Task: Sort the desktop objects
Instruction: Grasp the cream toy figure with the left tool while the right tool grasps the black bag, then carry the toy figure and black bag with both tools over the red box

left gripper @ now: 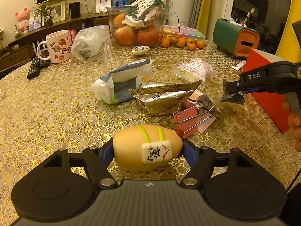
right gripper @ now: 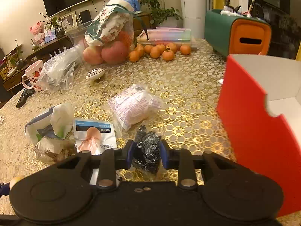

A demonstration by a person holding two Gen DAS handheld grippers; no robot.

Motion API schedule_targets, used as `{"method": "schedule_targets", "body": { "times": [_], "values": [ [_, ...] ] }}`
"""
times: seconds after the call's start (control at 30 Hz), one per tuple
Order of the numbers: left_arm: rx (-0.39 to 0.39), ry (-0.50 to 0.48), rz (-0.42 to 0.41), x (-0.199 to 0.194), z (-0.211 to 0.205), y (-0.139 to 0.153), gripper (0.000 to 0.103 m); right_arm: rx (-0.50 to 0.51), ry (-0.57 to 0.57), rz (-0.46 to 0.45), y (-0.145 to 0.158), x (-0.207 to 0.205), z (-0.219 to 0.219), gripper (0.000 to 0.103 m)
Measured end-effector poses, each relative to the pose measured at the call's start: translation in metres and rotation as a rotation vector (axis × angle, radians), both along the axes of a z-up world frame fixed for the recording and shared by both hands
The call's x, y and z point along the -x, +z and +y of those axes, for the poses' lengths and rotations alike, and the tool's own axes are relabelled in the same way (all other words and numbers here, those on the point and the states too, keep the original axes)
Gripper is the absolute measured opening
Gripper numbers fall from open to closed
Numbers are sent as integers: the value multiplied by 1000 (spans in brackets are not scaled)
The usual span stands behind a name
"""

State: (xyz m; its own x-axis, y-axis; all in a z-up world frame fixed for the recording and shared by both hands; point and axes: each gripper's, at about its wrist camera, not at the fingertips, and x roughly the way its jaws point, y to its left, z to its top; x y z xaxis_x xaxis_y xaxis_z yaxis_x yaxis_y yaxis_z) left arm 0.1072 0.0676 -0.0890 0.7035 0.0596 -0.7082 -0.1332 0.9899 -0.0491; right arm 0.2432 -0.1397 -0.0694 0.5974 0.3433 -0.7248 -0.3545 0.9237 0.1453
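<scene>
Desktop objects lie scattered over the table (left gripper: pixel 56 103): the left gripper (left gripper: pixel 147 150) clamps a tan toy bottle (left gripper: pixel 146 147) just above it, while the right gripper (right gripper: pixel 146 153) pinches a crinkly black packet (right gripper: pixel 147 150) beside the open red box (right gripper: pixel 250 113), probably its destination.
</scene>
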Motion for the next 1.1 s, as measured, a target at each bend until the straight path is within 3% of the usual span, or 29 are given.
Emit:
{"method": "schedule_targets", "body": {
  "times": [0.57,1.1],
  "values": [
    [28,-15,-43,28,-19,39,73,-77,29,-9,39,50,-50,28],
    [30,-108,-62,36,-60,70,73,-127,40,-41,73,89,-94,28]
  ]
}}
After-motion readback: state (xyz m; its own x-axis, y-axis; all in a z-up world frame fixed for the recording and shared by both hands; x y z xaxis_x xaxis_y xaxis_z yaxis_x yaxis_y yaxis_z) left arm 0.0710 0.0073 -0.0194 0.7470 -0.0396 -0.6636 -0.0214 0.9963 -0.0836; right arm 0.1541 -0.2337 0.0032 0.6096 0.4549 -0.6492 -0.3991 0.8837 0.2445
